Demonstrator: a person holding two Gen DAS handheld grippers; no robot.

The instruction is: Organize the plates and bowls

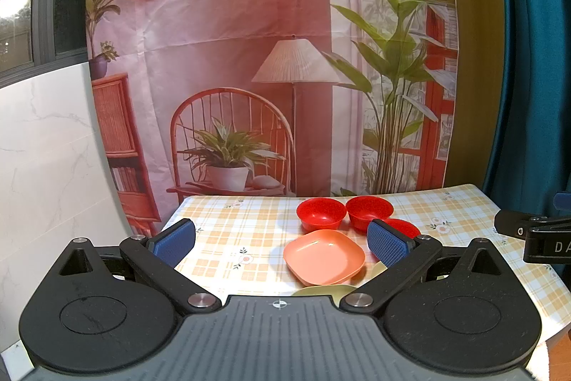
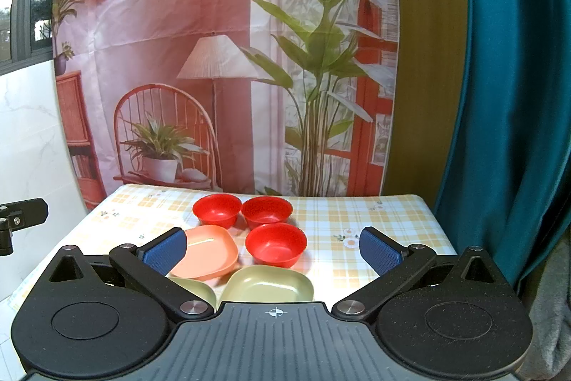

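Three red bowls stand on the checked tablecloth [image 2: 374,224]: two at the back [image 2: 217,209] [image 2: 267,210] and one nearer [image 2: 276,244]. A salmon square plate [image 2: 207,251] lies left of the near bowl. Two olive-green square plates lie in front, one whole [image 2: 269,284] and one partly hidden [image 2: 196,288]. In the left wrist view the two back bowls [image 1: 321,212] [image 1: 369,210] and the salmon plate [image 1: 324,256] show. My left gripper [image 1: 282,243] is open and empty above the table. My right gripper [image 2: 273,252] is open and empty, held above the plates.
A printed backdrop [image 2: 214,59] hangs behind the table. A teal curtain [image 2: 517,95] hangs at the right, a marble wall [image 1: 43,166] at the left. The table's right edge [image 2: 442,238] is close to the curtain.
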